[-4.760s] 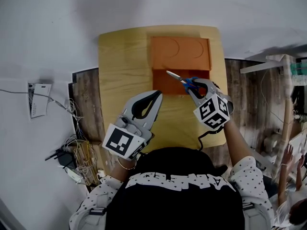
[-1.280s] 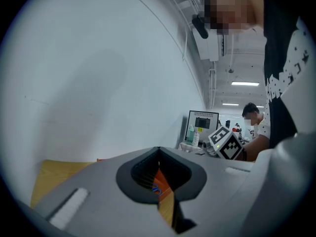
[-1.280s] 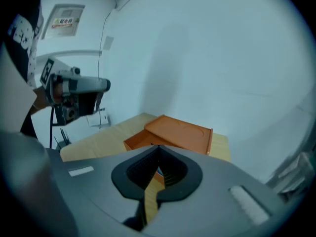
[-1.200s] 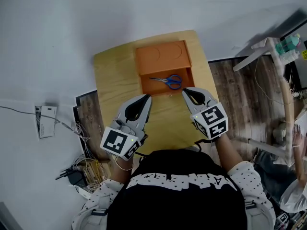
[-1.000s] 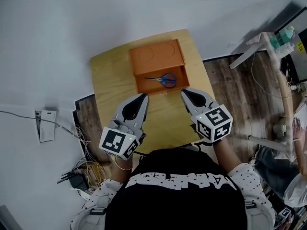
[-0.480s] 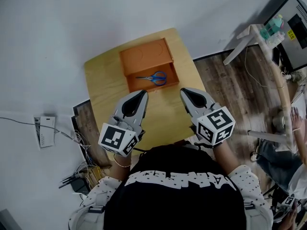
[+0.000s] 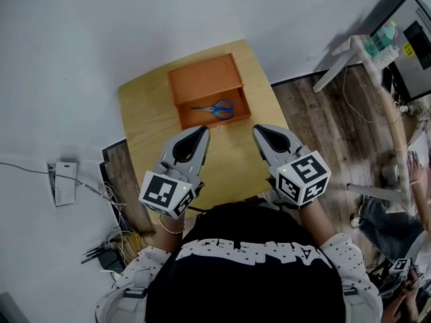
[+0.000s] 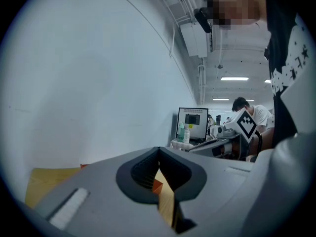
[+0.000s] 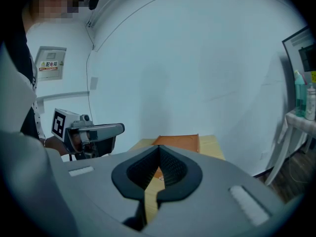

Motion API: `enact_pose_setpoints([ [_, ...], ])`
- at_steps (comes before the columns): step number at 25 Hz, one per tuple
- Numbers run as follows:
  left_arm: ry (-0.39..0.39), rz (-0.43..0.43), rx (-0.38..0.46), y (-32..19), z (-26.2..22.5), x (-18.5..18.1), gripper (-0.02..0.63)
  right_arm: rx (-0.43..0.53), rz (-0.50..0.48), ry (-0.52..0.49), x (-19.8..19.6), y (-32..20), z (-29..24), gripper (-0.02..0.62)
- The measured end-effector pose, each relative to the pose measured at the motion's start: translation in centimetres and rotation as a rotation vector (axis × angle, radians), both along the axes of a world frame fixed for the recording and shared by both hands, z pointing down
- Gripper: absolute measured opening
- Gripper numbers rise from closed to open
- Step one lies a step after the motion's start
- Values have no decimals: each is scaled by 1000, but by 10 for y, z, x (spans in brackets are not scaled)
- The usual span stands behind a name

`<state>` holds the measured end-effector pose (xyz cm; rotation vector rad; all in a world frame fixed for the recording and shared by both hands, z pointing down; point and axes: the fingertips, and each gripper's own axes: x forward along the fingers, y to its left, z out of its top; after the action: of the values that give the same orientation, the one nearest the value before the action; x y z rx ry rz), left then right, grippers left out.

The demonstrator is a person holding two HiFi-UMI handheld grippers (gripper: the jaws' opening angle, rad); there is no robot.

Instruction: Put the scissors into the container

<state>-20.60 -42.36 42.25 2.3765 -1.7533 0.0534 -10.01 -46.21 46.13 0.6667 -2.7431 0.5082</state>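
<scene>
One scissors [image 7: 217,108], one orange container [image 7: 202,79], one wooden table [image 7: 151,121] — two grippers [image 7: 201,131] [image 7: 258,130].

Tangled cables [image 7: 111,253] and a white wall box [image 7: 62,183] lie left of the wooden table [image 7: 145,113]; a monitor [image 7: 416,39] stands to its right.

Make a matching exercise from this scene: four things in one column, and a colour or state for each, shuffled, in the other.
1. scissors
2. container
3. table
4. right gripper

A. orange
B. shut, empty
C. light wood
D. blue handles, lying in the container

Pairs: 1-D, 2-A, 3-C, 4-B
</scene>
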Motion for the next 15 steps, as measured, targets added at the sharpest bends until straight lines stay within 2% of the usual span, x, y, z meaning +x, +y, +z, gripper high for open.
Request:
enact_pose_setpoints([
  [15, 2, 18, -3, -1, 2, 3, 2, 12, 5, 14, 1, 0, 0, 12],
])
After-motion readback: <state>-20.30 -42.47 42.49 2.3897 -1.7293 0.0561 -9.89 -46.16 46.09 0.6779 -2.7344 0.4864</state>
